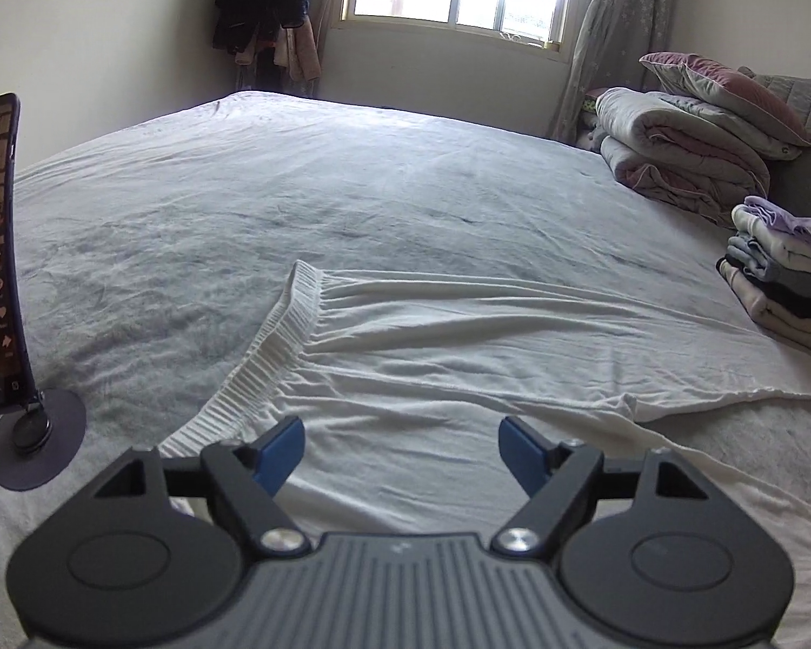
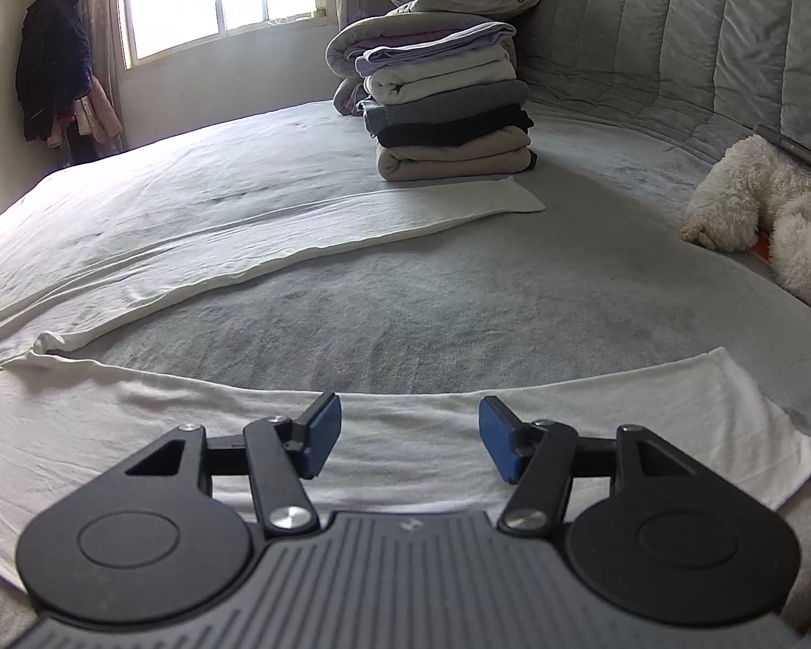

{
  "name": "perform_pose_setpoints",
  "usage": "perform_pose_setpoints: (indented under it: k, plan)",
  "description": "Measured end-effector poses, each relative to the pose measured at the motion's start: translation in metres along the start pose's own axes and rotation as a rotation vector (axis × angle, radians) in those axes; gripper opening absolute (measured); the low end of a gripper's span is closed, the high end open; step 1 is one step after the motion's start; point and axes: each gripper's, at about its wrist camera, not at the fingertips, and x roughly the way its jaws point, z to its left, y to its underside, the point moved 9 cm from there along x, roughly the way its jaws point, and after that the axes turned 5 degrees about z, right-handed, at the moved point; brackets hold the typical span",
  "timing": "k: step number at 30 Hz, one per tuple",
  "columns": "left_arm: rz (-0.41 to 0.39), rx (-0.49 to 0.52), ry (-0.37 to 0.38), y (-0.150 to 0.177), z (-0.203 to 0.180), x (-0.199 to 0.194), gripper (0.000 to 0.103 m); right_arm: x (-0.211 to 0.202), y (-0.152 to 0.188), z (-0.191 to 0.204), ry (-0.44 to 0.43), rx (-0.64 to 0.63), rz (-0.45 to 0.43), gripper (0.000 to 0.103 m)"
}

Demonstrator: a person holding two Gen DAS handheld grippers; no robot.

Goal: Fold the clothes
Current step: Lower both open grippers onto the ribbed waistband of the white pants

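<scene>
White trousers lie spread flat on the grey bed, their ribbed waistband at the left. My left gripper hovers open just above the waist end, nothing between its blue pads. In the right wrist view the two trouser legs fork apart: the far leg runs to the folded pile, the near leg lies under my right gripper. That gripper is open too, its fingers apart over the near leg's cloth.
A stack of folded clothes stands at the far leg's hem. Rolled quilts and pillows sit by the quilted headboard. A phone on a round stand is at the left; a white fluffy animal lies at the right.
</scene>
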Motion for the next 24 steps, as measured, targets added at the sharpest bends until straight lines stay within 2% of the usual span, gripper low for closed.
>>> perform_pose_setpoints:
  k: [4,7,10,13,17,24]
  plan:
    - [0.003,0.043,0.051,-0.015,-0.011,0.001,0.08,0.008,-0.015,0.035,-0.095,-0.003,0.065,0.061]
    - [-0.029,0.047,0.07,-0.017,-0.007,0.003,0.081,0.013,-0.031,0.07,-0.166,-0.037,0.074,0.069]
    - [-0.026,0.043,0.057,-0.012,0.0,0.011,0.084,0.018,-0.044,0.11,-0.236,-0.103,0.077,0.071]
    - [-0.023,0.039,0.045,-0.007,0.007,0.019,0.086,0.024,-0.054,0.15,-0.295,-0.197,0.072,0.077]
    - [-0.019,0.034,0.029,0.0,0.017,0.029,0.102,0.038,-0.059,0.198,-0.359,-0.293,0.083,0.084]
    - [-0.027,0.053,0.025,0.001,0.029,0.025,0.102,0.06,-0.067,0.267,-0.431,-0.431,0.08,0.089]
